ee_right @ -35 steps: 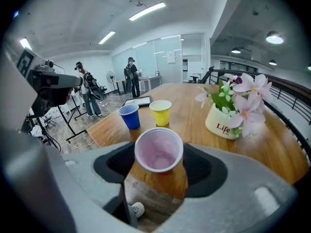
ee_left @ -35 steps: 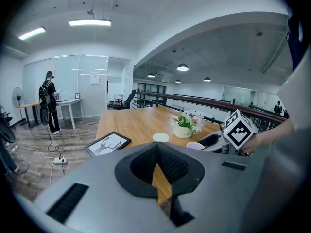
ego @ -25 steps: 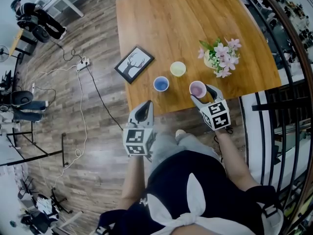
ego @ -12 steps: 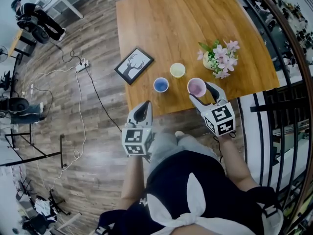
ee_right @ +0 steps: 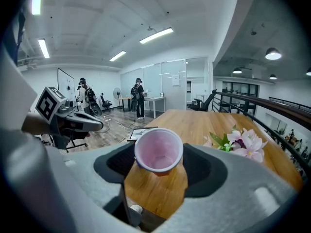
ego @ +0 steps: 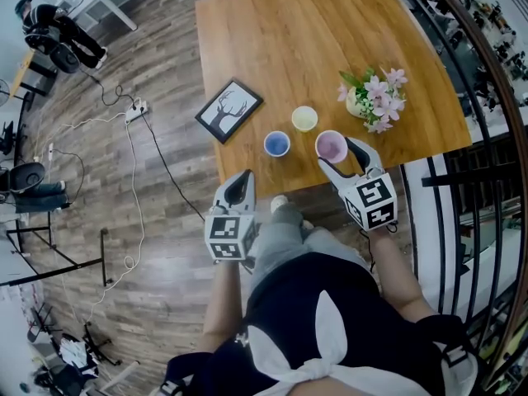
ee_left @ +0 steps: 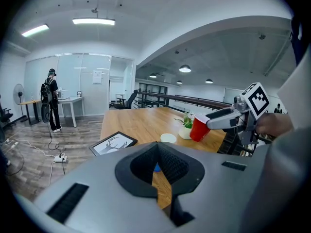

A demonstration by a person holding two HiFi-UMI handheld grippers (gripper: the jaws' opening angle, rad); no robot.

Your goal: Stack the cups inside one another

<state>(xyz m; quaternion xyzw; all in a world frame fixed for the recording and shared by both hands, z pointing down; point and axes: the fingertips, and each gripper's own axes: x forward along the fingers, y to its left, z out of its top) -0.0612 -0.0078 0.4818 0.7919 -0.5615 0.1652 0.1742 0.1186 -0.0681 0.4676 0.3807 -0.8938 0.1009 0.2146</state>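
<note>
A red cup [ee_right: 159, 150] with a pale pink inside sits between the jaws of my right gripper [ego: 336, 152], which is shut on it. In the left gripper view the red cup [ee_left: 199, 128] hangs clear of the wooden table [ego: 289, 48], near its front edge. On the table stand a blue cup [ego: 275, 143] and, just behind it, a yellow cup [ego: 304, 118]. My left gripper [ego: 243, 180] hovers off the table's front edge, short of the blue cup, with its jaw tips together and nothing held.
A pot of pink flowers [ego: 373, 97] stands right of the cups, close to the held cup. A framed deer picture [ego: 228, 110] lies at the table's left edge. A railing [ego: 462, 163] runs on the right. Cables [ego: 136, 110] lie on the floor.
My right gripper has risen with the red cup in it, lifting it off the table. The left gripper has stayed put. The person's foot below the table edge has shifted left.
</note>
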